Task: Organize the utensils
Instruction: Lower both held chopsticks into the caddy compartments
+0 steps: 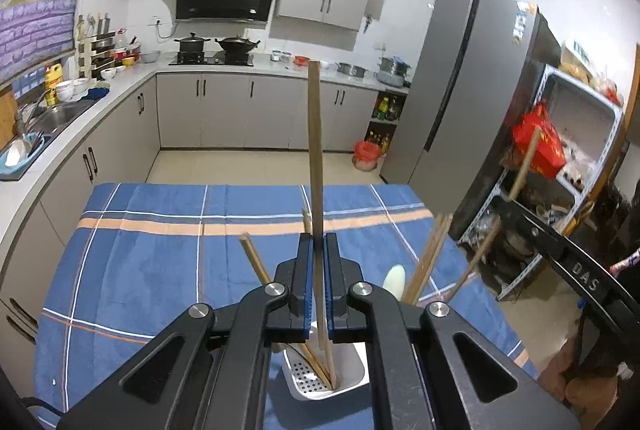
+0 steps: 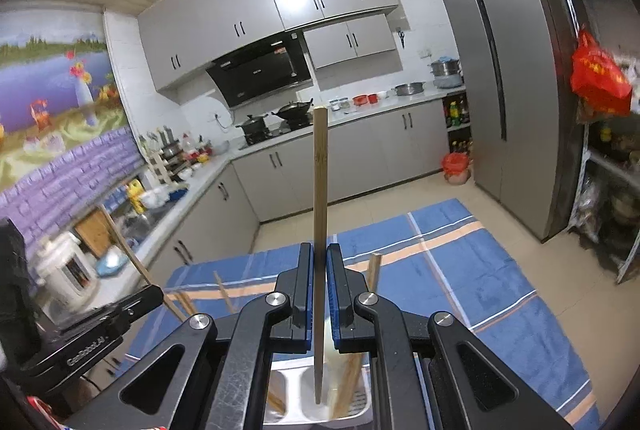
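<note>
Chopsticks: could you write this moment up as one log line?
left claw: shut on wooden chopstick | right claw: shut on wooden chopstick | both over white plastic utensil holder

left hand-held gripper: jaws nearly closed, blue pads pinching a single upright chopstick that stands up between them
left pose: tilted somewhat downward, fingers side by side and level
right hand-held gripper: jaws nearly closed, pads clamped on another upright chopstick
right pose: angled slightly downward; seen from the left wrist as a black body at the right edge
</note>
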Available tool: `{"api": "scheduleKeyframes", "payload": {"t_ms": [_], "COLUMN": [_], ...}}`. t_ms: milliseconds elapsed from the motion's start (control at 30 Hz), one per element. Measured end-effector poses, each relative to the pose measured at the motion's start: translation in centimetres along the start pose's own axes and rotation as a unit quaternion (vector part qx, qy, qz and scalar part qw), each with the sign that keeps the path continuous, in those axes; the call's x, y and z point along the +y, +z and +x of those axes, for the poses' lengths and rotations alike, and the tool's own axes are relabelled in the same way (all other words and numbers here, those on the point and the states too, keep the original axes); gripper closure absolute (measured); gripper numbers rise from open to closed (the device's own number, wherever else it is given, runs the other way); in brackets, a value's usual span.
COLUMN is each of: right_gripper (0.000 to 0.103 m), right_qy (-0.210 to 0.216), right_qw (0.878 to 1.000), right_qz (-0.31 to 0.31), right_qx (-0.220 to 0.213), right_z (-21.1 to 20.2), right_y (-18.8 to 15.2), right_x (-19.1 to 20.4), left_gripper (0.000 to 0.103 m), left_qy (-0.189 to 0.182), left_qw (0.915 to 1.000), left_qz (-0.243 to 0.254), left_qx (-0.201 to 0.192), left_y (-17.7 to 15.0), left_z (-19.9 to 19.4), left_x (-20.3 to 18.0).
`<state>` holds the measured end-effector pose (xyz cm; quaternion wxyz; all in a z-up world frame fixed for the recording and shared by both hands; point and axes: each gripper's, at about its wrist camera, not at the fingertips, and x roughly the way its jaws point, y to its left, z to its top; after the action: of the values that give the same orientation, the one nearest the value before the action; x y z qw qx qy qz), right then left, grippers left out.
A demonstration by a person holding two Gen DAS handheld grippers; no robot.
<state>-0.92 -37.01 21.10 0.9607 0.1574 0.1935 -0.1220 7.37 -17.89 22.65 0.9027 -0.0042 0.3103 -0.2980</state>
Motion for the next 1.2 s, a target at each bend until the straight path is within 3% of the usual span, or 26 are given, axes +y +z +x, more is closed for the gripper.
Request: {"api": "scheduleKeyframes", "payload": {"t_ms": [333, 933, 1200], "right_gripper": [0.096, 0.096, 0.096], "right_qy": [-0.017, -0.008, -0.013], "right_qw": [0.998, 0.994, 0.993], "right_qz": [0.002, 0.005, 0.004], "right_qx": [0.058, 0.112, 0.117], "right_z": [3.5, 5.3, 5.5], "right_y": [-3.1, -6.3, -6.5], "right_x": [-1.5, -1.9, -1.9], "left_gripper": [0.099, 0.099, 0.099], "left_qy": [0.019, 0.038, 0.04], "left_qw": [0.997, 0.9925, 0.9924], "left_qz": [0.035, 0.041, 0.042], "left_qx": [0.066, 0.109, 0.109], "left_y": [-3.3, -5.5, -5.7], "left_z": [2.8, 4.7, 4.7], "left_x": [-1.5, -1.7, -1.8]}}
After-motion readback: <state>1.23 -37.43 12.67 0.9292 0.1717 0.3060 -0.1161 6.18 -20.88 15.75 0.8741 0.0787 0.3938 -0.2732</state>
